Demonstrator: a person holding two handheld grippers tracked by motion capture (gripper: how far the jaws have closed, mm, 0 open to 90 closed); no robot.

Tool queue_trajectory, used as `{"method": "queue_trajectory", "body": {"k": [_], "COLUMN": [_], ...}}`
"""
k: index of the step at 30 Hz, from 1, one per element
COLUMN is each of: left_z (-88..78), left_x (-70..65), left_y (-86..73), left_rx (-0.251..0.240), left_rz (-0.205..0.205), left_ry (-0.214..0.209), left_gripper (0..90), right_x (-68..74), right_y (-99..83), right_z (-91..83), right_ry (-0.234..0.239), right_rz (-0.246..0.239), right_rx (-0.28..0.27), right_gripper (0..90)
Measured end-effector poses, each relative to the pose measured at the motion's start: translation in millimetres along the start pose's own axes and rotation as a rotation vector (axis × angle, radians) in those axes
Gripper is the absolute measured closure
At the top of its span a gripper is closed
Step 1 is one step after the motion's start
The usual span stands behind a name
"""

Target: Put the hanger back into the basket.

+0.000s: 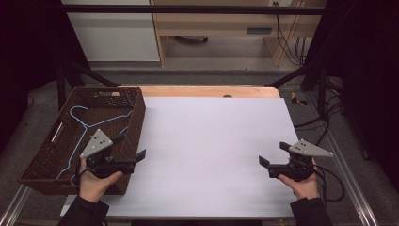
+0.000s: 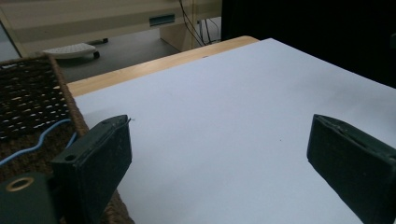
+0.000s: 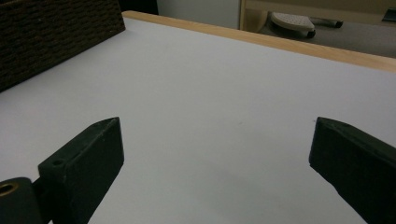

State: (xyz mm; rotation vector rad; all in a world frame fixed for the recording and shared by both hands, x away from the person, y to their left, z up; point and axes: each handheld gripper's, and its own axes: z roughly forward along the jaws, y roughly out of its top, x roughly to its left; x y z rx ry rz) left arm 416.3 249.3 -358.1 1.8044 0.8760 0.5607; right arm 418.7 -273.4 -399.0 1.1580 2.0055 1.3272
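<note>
My left gripper [image 1: 132, 146] sits at the near right corner of the basket [image 1: 56, 155], its jaws spread wide with nothing between them. In the left gripper view one jaw hangs over the basket's right wall [image 2: 70, 105] and the other is out over the white sheet [image 2: 224, 121], so the gap between them straddles the wall's edge and bare sheet. The hanger [image 1: 87, 123], a thin blue wire one, lies flat on the basket floor, to the left of and beyond my left jaws as seen from above. I can see a curl of its wire [image 2: 39, 140] just past my left-hand jaw, close beside it but not between the pads and not touched by them. From above, one arm of the wire runs toward the wall near my grey plate; whether it passes under the gripper I cannot tell.

My right gripper [image 1: 273, 154] rests low over the sheet's right side, well apart from the basket. Its jaws too stand wide, empty, with only plain white sheet [image 3: 210, 107] between them. The basket's dark woven side [image 3: 56, 37] shows far off at the upper left of the right gripper view, and the wooden table edge [image 3: 299, 46] runs across beyond the sheet.
</note>
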Motion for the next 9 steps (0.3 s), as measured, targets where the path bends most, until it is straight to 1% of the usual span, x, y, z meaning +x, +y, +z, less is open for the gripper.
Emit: {"method": "queue_trajectory", "body": {"k": [3, 5, 6, 9], "left_z": [3.7, 6.1, 7.2, 9.7], "left_x": [-2.6, -3.9, -4.7, -5.3], "left_y": [-6.0, -9.4, -10.9, -14.2], "left_rx": [0.000, 0.012, 0.013, 0.021], "left_rz": [-0.003, -0.003, -0.008, -0.008], "left_ry": [-0.013, -0.019, -0.022, -0.023], "left_gripper": [6.4, 6.2, 6.1, 6.0], "right_x": [-0.4, -0.2, -0.4, -0.9], "right_y": [-0.4, -0.3, -0.3, -0.1], "right_z": [0.0, -0.3, -0.6, -1.3], "right_ry": [-0.001, 0.002, 0.003, 0.003], "right_rz": [-0.003, 0.000, -0.002, -0.002], "right_rx": [0.002, 0.001, 0.001, -0.003], "right_gripper": [3.7, 3.6, 3.6, 3.6]}}
